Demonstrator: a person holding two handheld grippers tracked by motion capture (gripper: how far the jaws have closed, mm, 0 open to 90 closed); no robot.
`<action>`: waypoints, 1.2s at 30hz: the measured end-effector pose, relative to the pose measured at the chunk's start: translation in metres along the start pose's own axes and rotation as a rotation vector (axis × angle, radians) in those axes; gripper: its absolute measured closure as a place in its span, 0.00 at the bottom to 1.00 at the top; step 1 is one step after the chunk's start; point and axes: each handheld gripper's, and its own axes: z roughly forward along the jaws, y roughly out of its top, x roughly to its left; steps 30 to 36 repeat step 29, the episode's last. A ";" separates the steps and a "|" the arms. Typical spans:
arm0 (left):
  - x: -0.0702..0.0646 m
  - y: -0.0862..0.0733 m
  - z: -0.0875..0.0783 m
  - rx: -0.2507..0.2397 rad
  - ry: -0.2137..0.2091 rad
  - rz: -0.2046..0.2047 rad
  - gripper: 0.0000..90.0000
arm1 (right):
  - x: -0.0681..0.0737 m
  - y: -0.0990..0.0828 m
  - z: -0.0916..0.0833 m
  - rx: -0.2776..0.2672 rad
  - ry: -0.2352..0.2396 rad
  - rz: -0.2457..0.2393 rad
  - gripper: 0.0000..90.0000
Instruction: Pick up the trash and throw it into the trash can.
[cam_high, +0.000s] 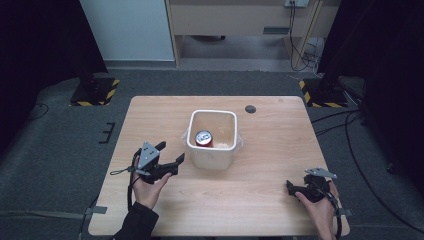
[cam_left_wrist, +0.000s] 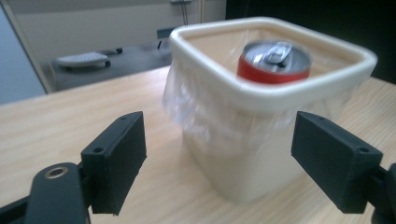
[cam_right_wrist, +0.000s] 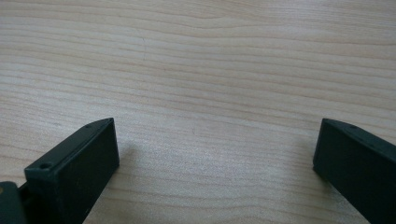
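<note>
At the left of the wooden table (cam_high: 260, 200), the left gripper (cam_high: 170, 153) sits in the person's hand just beside the cream bin (cam_high: 200, 157), its jaws spread wide with nothing between them and a strip of bare wood separating them from the bin's near wall. In the left gripper view the bin's rim (cam_left_wrist: 280, 95) stands above the jaw tips, and a thin clear plastic liner (cam_left_wrist: 187, 105) hangs down over its outer wall. The red can (cam_high: 204, 138) stands upright inside the bin, close to its left wall, silver top facing up. A small dark round mark (cam_high: 250, 109) lies near the table's far edge, well apart from the bin. To the right of the bin, open tabletop runs to the right edge. The right gripper (cam_high: 291, 187) rests low near the front right corner, jaws apart over bare wood, as the right gripper view shows, close to the table's near and right edges.
</note>
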 end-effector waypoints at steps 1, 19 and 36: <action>0.003 -0.005 -0.003 0.009 0.007 -0.003 0.19 | 0.000 0.000 0.000 0.000 0.000 0.000 0.00; 0.024 -0.066 -0.032 0.179 0.061 -0.066 0.18 | 0.000 0.000 0.000 0.000 0.000 -0.001 0.00; 0.040 -0.098 -0.044 0.383 0.089 -0.133 0.16 | 0.000 0.000 0.000 0.000 0.000 0.000 0.00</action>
